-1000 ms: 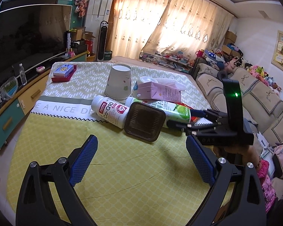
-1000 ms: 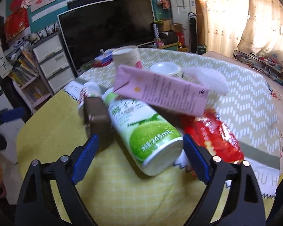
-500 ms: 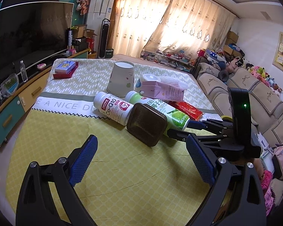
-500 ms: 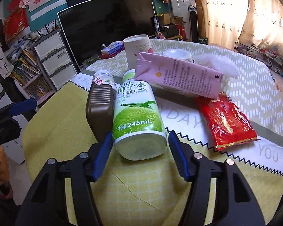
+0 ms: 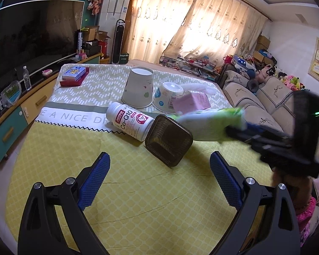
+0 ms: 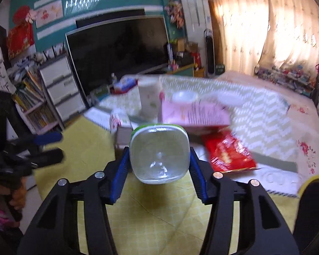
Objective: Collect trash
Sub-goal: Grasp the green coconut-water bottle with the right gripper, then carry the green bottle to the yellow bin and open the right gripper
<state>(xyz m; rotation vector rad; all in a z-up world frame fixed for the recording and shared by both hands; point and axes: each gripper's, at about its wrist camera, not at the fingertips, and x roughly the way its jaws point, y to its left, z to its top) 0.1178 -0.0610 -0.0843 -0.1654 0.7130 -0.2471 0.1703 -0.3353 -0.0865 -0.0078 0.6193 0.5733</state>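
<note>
My right gripper [image 6: 159, 171] is shut on the green coconut-water bottle [image 6: 159, 153] and holds it lifted, base toward the camera; the bottle shows blurred in the left wrist view [image 5: 208, 125]. My left gripper [image 5: 159, 178] is open and empty above the yellow tablecloth [image 5: 138, 191]. On the table lie a white Co-Q10 bottle [image 5: 130, 121], a brown square container [image 5: 169, 142], an upturned paper cup [image 5: 139, 87], a white bowl [image 5: 168, 99], a pink carton [image 5: 191, 105] and a red snack packet [image 6: 227, 150].
A red box with a blue card pack [image 5: 74, 75] sits at the table's far left corner. A TV [image 5: 29, 42] and low cabinet [image 5: 10, 116] stand left of the table. A sofa [image 5: 265, 99] is on the right.
My right gripper closed on the coconut-water bottle and lifted it off the table, tilting it up. My left gripper stayed open and drew slightly nearer the pile.
</note>
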